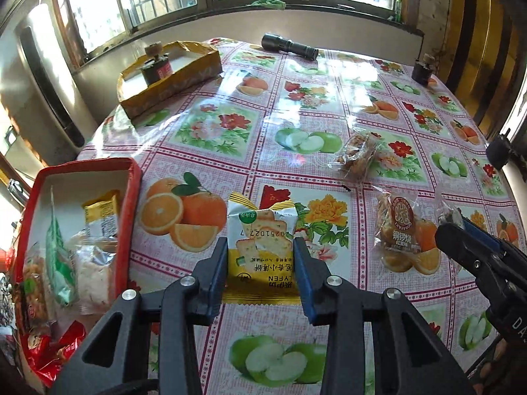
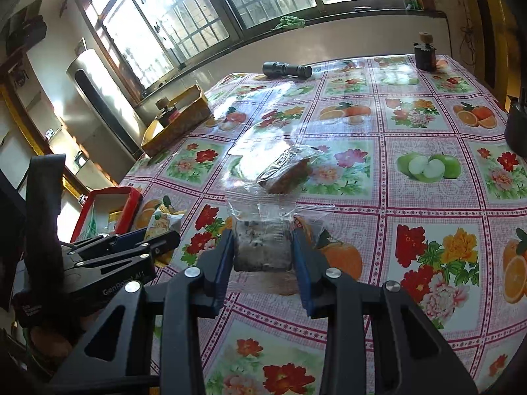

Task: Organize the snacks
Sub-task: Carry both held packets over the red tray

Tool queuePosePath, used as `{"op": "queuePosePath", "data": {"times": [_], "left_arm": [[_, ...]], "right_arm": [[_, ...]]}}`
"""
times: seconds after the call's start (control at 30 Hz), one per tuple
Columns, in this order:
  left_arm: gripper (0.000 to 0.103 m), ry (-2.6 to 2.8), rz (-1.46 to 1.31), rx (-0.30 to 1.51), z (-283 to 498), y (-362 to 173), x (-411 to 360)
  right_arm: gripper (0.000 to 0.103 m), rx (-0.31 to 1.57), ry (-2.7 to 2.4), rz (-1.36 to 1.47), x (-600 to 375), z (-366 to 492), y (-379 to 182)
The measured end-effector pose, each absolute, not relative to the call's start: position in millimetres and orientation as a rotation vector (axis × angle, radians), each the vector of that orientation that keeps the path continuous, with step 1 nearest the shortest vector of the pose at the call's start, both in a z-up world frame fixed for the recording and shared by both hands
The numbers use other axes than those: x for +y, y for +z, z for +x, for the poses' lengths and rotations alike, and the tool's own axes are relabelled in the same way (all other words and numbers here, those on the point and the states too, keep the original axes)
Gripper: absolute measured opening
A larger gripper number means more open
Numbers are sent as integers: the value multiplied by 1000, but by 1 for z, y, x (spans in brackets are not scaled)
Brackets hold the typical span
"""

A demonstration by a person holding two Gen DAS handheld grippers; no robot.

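Note:
My left gripper (image 1: 260,242) is shut on a yellow and white cracker packet (image 1: 262,230), held just above the table beside the red snack box (image 1: 131,197). The box holds several wrapped snacks. My right gripper (image 2: 262,237) is shut on a clear-wrapped dark cake (image 2: 262,247). It also shows at the right edge of the left wrist view (image 1: 461,227). A clear-wrapped dorayaki packet (image 1: 403,230) and a clear packet of brown cookies (image 1: 357,154) lie on the table. The cookie packet also shows in the right wrist view (image 2: 286,172).
A yellow cardboard tray (image 1: 171,79) with a dark jar stands at the far left. A black flashlight (image 1: 290,46) and a small dark jar (image 1: 423,69) sit at the far edge. The table has a fruit-and-flower plastic cloth (image 1: 296,115).

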State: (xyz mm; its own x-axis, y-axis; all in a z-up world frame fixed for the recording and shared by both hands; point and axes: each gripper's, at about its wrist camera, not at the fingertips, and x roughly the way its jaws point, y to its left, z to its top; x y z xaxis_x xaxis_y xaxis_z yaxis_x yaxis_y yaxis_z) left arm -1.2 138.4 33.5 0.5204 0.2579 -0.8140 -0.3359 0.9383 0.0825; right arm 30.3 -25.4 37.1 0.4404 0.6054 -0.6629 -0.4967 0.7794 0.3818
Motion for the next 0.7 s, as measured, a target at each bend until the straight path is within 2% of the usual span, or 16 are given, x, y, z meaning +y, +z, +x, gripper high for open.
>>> {"op": "queuePosePath", "data": {"times": [0.7], "left_arm": [[38,488,-89,837,-58,65,154]], "right_arm": [[37,823,743,109,-4,-15,62]]}}
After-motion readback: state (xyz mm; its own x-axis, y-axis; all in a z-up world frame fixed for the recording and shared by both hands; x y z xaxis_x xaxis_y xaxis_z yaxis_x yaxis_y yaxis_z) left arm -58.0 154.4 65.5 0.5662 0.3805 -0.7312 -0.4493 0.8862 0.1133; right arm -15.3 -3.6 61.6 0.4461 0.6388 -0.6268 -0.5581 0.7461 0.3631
